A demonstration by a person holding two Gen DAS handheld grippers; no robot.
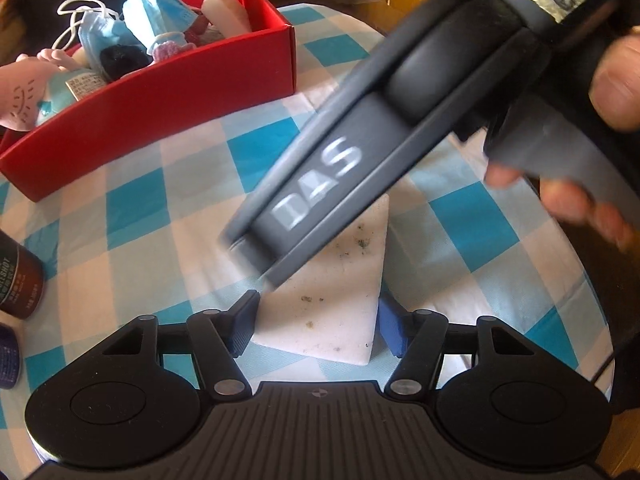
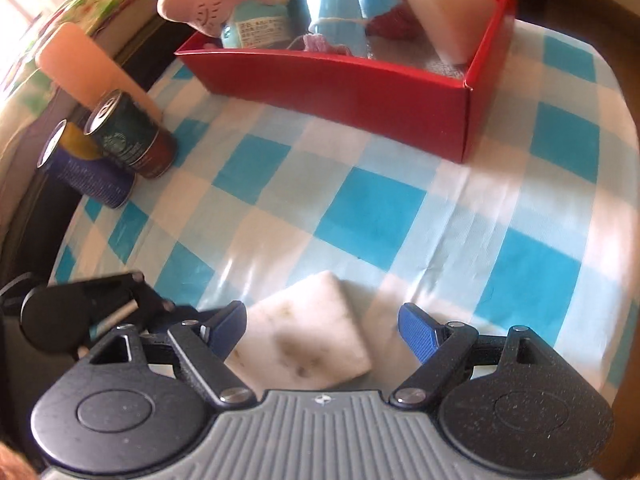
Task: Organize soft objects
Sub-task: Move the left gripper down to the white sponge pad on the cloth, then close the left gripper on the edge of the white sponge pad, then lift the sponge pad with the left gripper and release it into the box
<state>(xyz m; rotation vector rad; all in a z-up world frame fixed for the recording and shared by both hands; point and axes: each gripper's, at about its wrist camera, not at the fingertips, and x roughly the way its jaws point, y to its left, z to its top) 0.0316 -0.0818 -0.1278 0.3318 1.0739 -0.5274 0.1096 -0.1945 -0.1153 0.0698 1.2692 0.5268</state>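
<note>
Nearest in the left wrist view, the left hand-held gripper [image 1: 316,324] has its two fingers apart, one on each side of a stained white sponge [image 1: 328,300] lying flat on the desk [image 1: 160,208]; the left pad touches its edge, and the right pad sits just beside it, contact unclear. The right hand-held gripper [image 2: 322,328] hangs over the same sponge [image 2: 304,332], its two blue fingers spread wide and not clamped on anything; in the left view its grey body crosses above the sponge.

Farther off, two cans [image 2: 132,136] stand together at the desk's left edge.

Farthest, one red box [image 2: 360,84] holds a second white sponge [image 2: 452,12], two blue face masks [image 1: 152,8], a pink plush toy [image 2: 200,4], and some dark and pink soft items too jumbled to count.
</note>
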